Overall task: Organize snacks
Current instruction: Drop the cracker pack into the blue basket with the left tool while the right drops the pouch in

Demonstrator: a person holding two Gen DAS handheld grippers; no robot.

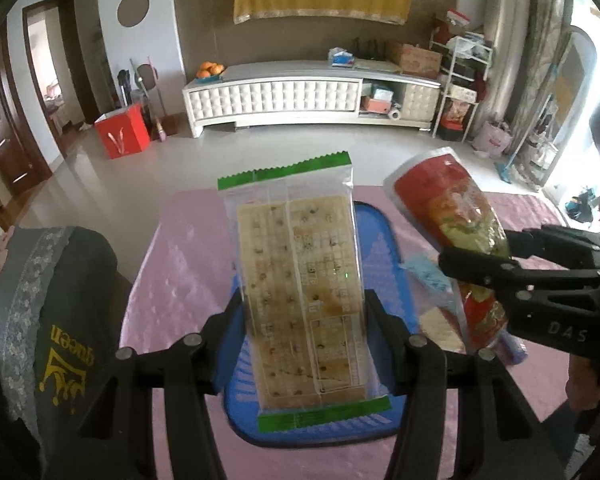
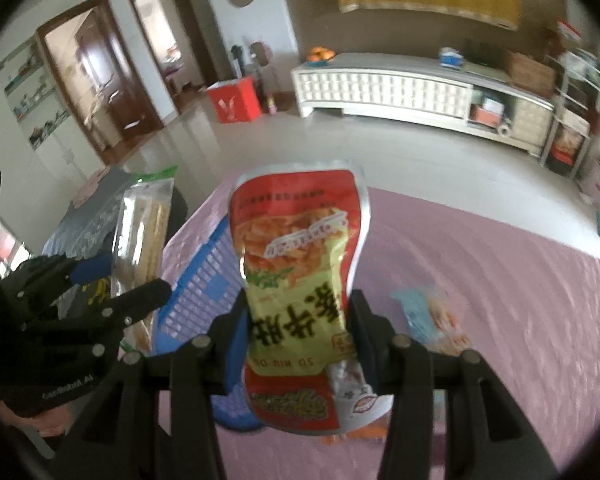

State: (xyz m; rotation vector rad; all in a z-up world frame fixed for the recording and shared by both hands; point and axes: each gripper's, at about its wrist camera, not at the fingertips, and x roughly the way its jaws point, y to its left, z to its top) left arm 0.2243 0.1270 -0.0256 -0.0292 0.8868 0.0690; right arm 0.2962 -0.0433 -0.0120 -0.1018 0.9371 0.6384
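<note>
My left gripper (image 1: 304,312) is shut on a clear cracker pack with green ends (image 1: 300,280), held upright above a blue plastic basket (image 1: 384,248) on the pink tablecloth. My right gripper (image 2: 296,320) is shut on a red and yellow snack pouch (image 2: 296,280), also lifted above the table. The pouch (image 1: 456,216) and right gripper (image 1: 472,264) show at the right of the left wrist view. The cracker pack (image 2: 140,240), left gripper (image 2: 132,292) and basket (image 2: 204,280) show at the left of the right wrist view.
More small snack packs lie on the pink tablecloth (image 2: 500,280), one light blue (image 2: 416,312), to the right of the basket. A chair back with a dark embroidered cover (image 1: 48,312) stands at the table's left. Beyond are tiled floor, a red box (image 1: 122,132) and a white cabinet (image 1: 300,96).
</note>
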